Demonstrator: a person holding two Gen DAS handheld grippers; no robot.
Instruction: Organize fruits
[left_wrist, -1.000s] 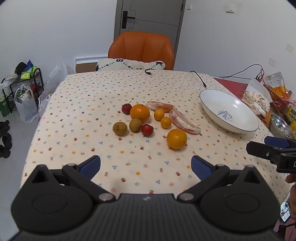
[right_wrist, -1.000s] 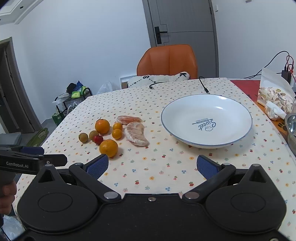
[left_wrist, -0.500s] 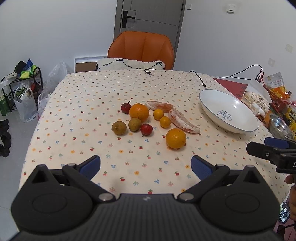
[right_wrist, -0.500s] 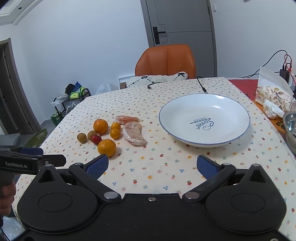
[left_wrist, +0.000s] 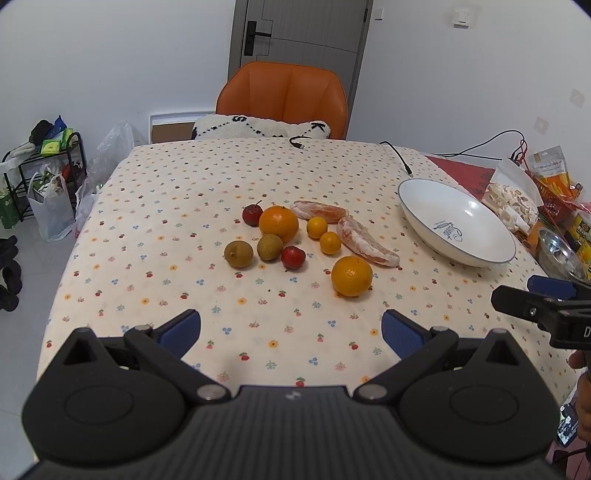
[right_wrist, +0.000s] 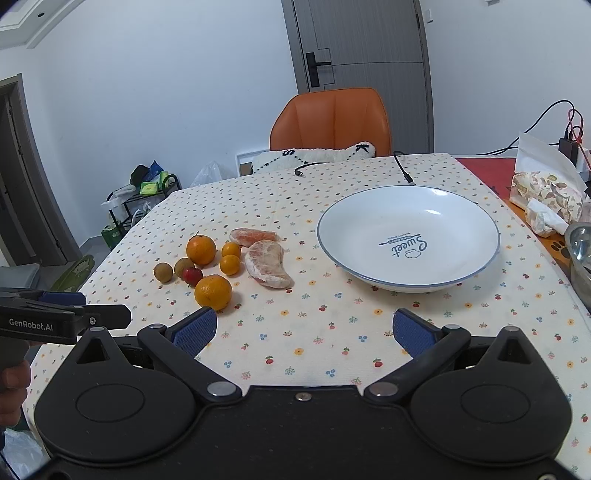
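Fruits lie in a cluster mid-table: a near orange (left_wrist: 351, 271) (right_wrist: 213, 292), a far orange (left_wrist: 278, 224), two small yellow citrus (left_wrist: 330, 242), two red fruits (left_wrist: 293, 257), two brown fruits (left_wrist: 239, 253) and two peeled pomelo segments (left_wrist: 367, 247) (right_wrist: 268, 263). An empty white plate (left_wrist: 456, 222) (right_wrist: 408, 238) stands right of them. My left gripper (left_wrist: 291, 332) is open and empty above the near table edge. My right gripper (right_wrist: 304, 332) is open and empty, near the plate's front.
The table has a floral cloth (left_wrist: 177, 221). An orange chair (left_wrist: 282, 98) stands at the far side. Snack bags (right_wrist: 546, 199), a metal bowl (left_wrist: 561, 254) and cables (left_wrist: 397, 157) crowd the right edge. A shelf with bags (left_wrist: 40, 177) stands left on the floor.
Both grippers have drifted slightly; the fruits and plate sit a little lower-left in the right wrist view. Nothing was grasped or moved.
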